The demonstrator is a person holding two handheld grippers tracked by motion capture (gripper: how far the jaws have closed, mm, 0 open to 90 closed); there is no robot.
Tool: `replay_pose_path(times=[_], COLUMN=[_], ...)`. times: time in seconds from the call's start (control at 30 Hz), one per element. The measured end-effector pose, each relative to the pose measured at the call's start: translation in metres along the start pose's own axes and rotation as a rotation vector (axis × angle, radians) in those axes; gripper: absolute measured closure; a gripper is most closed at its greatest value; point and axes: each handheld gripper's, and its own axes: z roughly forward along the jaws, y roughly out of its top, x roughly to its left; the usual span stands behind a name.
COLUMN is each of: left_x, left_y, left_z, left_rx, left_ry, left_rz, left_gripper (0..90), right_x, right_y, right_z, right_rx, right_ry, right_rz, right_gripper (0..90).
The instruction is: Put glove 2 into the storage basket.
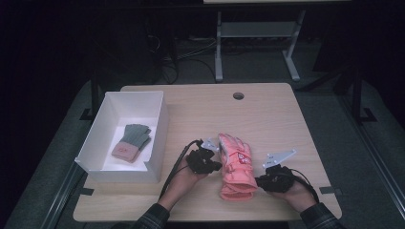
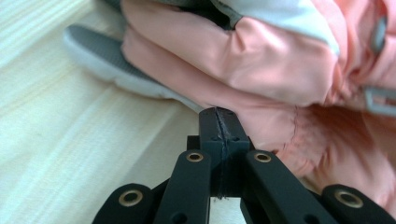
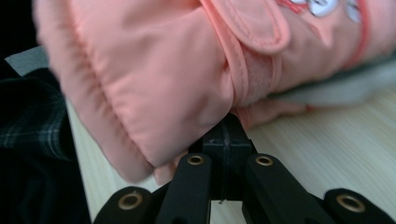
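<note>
The padded salmon-pink ski glove (image 1: 235,167) lies on the pale wooden surface (image 1: 277,114) between the left tool (image 1: 216,166) and right tool (image 1: 258,181) — both closed, empty, touching its sides — soft, light, slippery-shelled, best pinched at the cuff.

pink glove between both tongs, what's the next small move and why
Probably lift the pink glove just off the table and carry it toward the white box. Both tongs, left and right, are shut at its edges, and a green glove already lies in that box.
</note>
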Motion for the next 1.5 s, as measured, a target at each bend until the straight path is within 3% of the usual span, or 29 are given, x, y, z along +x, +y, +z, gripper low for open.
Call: replay_pose_path(times=[0.07,0.33,0.5,0.57,0.67,0.73,0.8,1.0,1.1,1.2,1.23,1.37,1.47,1.5], left_x=[0.003,0.014,0.020,0.022,0.024,0.023,0.023,0.022,0.023,0.024,0.024,0.020,0.018,0.018], left_y=[0.001,0.000,-0.002,-0.003,-0.002,-0.001,0.000,0.006,0.009,0.013,0.014,0.020,0.024,0.026], left_z=[0.000,-0.008,-0.014,-0.018,-0.026,-0.031,-0.037,-0.057,-0.067,-0.071,-0.071,-0.067,-0.061,-0.057], left_rx=[-0.021,-0.031,-0.036,-0.054,-0.053,-0.064,-0.053,-0.115,-0.132,-0.139,-0.139,-0.127,-0.123,-0.119], left_ry=[0.004,0.003,0.016,0.020,0.019,0.018,0.022,0.023,0.018,-0.017,-0.024,-0.065,-0.069,-0.069], left_rz=[-0.027,-0.041,-0.055,-0.065,-0.068,-0.084,-0.085,-0.110,-0.108,-0.115,-0.114,-0.093,-0.083,-0.088], left_gripper=[89.8,89.8,89.8,89.8,89.8,89.8,89.8,89.3,72.8,53.5,53.5,37.2,33.6,27.2], right_x=[0.006,0.032,0.040,0.041,0.034,0.028,0.019,0.008,0.004,0.004,0.004,0.007,0.007,0.008], right_y=[0.003,0.021,0.027,0.026,0.021,0.019,0.022,0.033,0.036,0.037,0.037,0.039,0.039,0.039], right_z=[0.005,0.036,0.042,0.036,0.016,0.004,-0.013,-0.016,-0.007,0.006,0.006,0.018,0.022,0.026], right_rx=[-0.006,0.001,0.017,0.020,-0.023,-0.061,-0.138,-0.187,-0.170,-0.122,-0.122,-0.078,-0.062,-0.053], right_ry=[0.005,0.029,0.035,0.012,-0.015,-0.037,-0.076,-0.131,-0.145,-0.171,-0.171,-0.194,-0.203,-0.204], right_rz=[-0.017,-0.071,-0.083,-0.091,-0.070,-0.049,-0.017,-0.002,0.002,-0.011,-0.011,-0.017,-0.027,-0.022], right_gripper=[90.0,90.0,90.0,90.0,90.0,90.0,90.0,90.0,90.0,90.0,90.0,90.0,90.0,90.0])
